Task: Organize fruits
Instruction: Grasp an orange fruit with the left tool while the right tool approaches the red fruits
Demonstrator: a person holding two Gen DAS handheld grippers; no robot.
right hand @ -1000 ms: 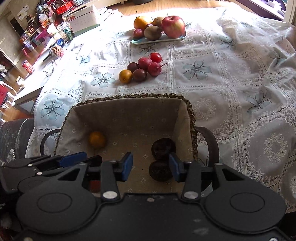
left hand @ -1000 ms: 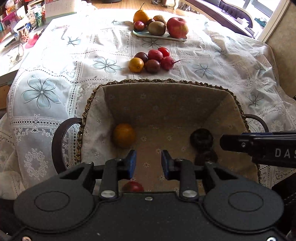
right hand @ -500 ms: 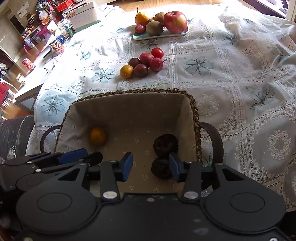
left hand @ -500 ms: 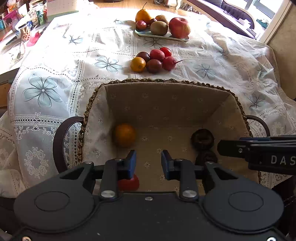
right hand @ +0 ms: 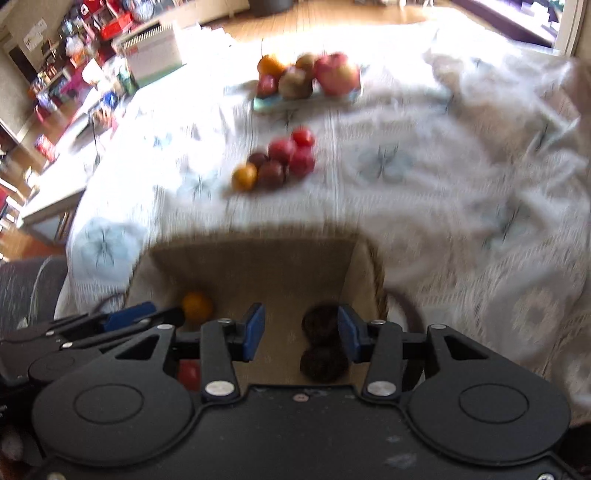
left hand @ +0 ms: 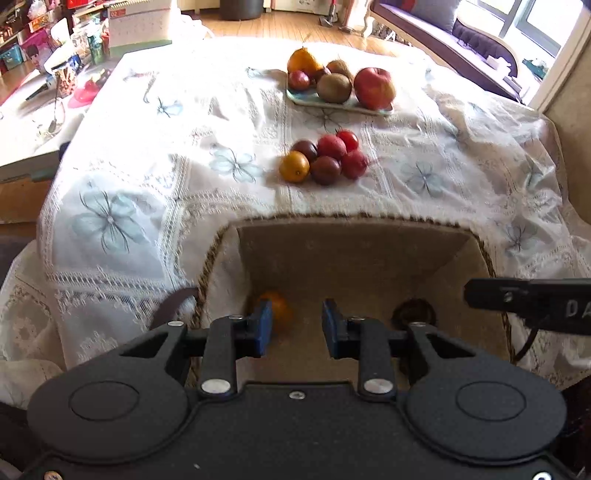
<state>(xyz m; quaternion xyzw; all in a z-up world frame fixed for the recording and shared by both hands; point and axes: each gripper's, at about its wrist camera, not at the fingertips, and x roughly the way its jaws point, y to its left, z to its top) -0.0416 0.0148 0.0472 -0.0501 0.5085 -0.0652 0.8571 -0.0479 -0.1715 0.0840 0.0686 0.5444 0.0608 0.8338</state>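
Observation:
A cloth-lined woven basket (left hand: 351, 254) (right hand: 258, 266) sits at the near table edge. Inside lie an orange fruit (left hand: 279, 308) (right hand: 197, 306), two dark wrinkled fruits (right hand: 321, 345) and a red fruit (right hand: 189, 373). My left gripper (left hand: 297, 326) hovers open over the basket, nothing between its fingers. My right gripper (right hand: 301, 332) is open above the dark fruits, holding nothing. A cluster of loose red, dark and orange fruits (left hand: 325, 158) (right hand: 277, 162) lies mid-table. Farther back a plate (left hand: 340, 105) (right hand: 273, 102) holds an apple (left hand: 373, 88), kiwis and a pear.
A white lace tablecloth (left hand: 147, 192) covers the table. Clutter, a white box (left hand: 140, 27) and a side surface stand at the far left. A sofa (left hand: 443, 26) and a window are at the back right. The right view is motion-blurred.
Both grippers have lifted and tilted up, so the basket sits lower in both views and more table shows. Both stay open.

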